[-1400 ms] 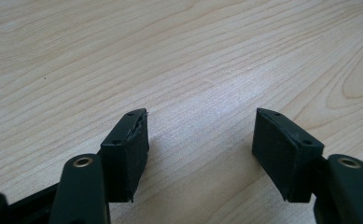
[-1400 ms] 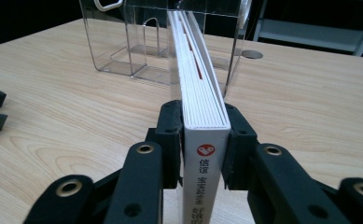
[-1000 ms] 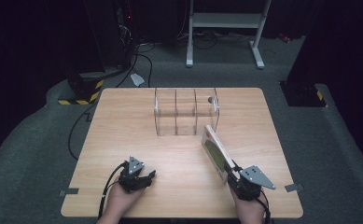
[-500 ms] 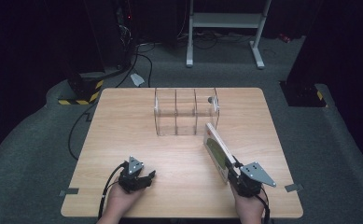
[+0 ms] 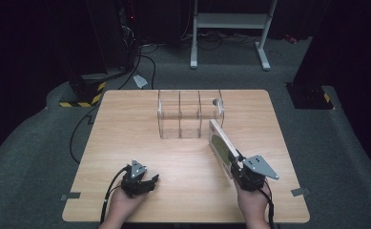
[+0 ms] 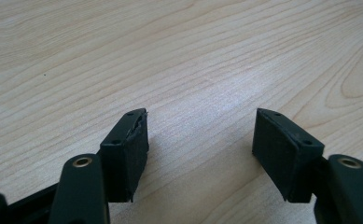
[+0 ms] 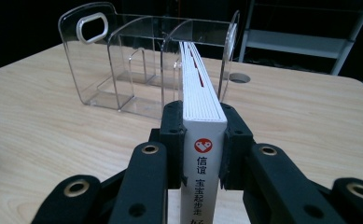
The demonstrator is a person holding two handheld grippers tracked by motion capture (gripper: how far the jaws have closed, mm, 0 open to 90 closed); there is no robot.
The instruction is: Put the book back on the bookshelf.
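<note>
A white book [image 5: 220, 141] with a red mark on its spine [image 7: 203, 161] stands on edge, and my right gripper [image 5: 238, 162] is shut on its near end. In the right gripper view the book's far end points at the clear plastic divided rack [image 7: 142, 70]. From above, the rack [image 5: 189, 113] sits at the table's middle back, and the book's far corner is just short of its right front corner. My left gripper [image 5: 149, 182] rests low at the front left, open, with bare wood between its pads [image 6: 129, 149].
The wooden table [image 5: 126, 133] has a round cable hole [image 7: 237, 77] behind the rack. Beyond the table are a dark floor, cables, a yellow-black striped base [image 5: 80, 98] and a white frame stand [image 5: 231, 24].
The right gripper has carried the book a little forward, toward the rack. The left gripper has stayed where it was.
</note>
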